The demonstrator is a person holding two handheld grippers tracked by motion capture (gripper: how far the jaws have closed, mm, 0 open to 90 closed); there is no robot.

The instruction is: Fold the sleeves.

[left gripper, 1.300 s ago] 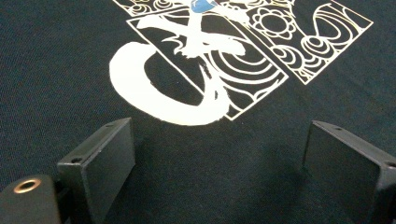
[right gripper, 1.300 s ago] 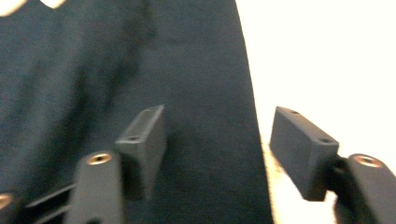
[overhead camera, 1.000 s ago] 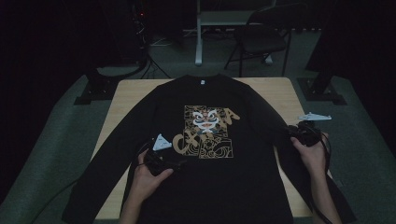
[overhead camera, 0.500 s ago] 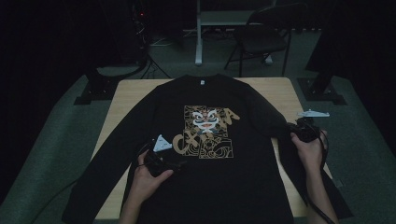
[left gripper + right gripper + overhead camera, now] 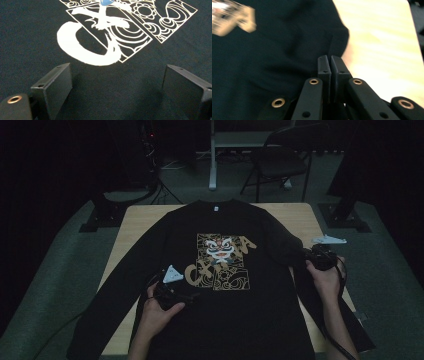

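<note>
Right tool [image 5: 330, 62] pinches the soft, limp black long-sleeved printed sweatshirt [image 5: 225, 310] at its sleeve edge, best grip; left tool [image 5: 117, 82] spread.

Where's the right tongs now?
In the high view, the right tongs sit at the black shirt's right sleeve, near the table's right edge.

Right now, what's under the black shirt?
The wooden table shows bare beside the black shirt at the far corners and along both sides. Whatever lies beneath the fabric is covered.
</note>
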